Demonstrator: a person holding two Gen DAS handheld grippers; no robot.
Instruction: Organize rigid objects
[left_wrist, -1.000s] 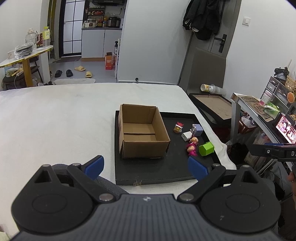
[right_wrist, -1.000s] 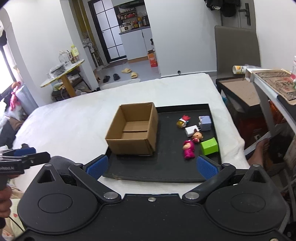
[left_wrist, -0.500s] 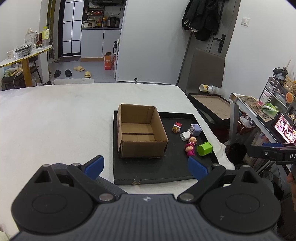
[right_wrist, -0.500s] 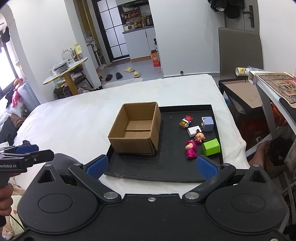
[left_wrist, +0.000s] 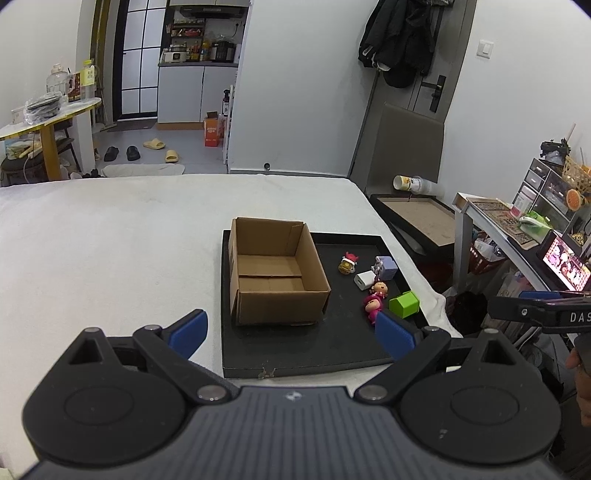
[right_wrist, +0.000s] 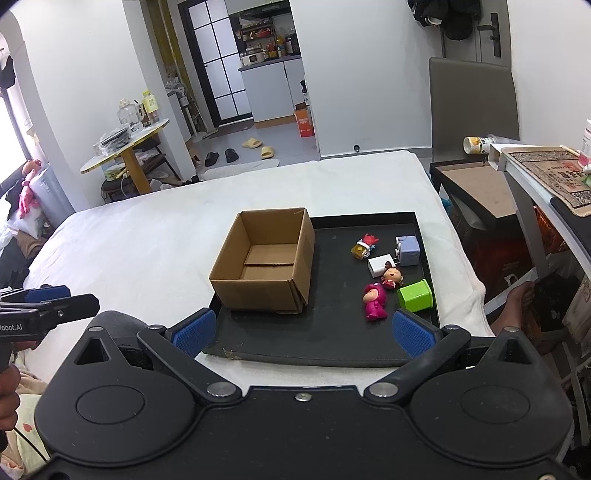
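Note:
An empty cardboard box (left_wrist: 275, 271) (right_wrist: 264, 264) stands on the left half of a black tray (left_wrist: 332, 347) (right_wrist: 332, 343). To its right on the tray lie a green cube (left_wrist: 404, 304) (right_wrist: 415, 294), a pink doll (left_wrist: 373, 304) (right_wrist: 375, 300), a small red-haired doll (left_wrist: 379, 287) (right_wrist: 392, 275), a white charger (left_wrist: 364, 279) (right_wrist: 380, 265), a lilac cube (left_wrist: 386, 266) (right_wrist: 407, 250) and a yellow-red figure (left_wrist: 348, 262) (right_wrist: 364, 246). My left gripper (left_wrist: 291, 332) and right gripper (right_wrist: 303, 332) both hover open and empty short of the tray's near edge.
The tray rests on a white bed cover (left_wrist: 110, 240). A dark side table (left_wrist: 421, 218) and a cluttered shelf (left_wrist: 517, 225) stand to the right. A person's foot (right_wrist: 517, 306) shows beside the bed. A yellow round table (right_wrist: 125, 147) stands far left.
Both grippers have drawn back and risen slightly, so the tray and box look a little farther away. Nothing on the tray moved and both jaws stayed open.

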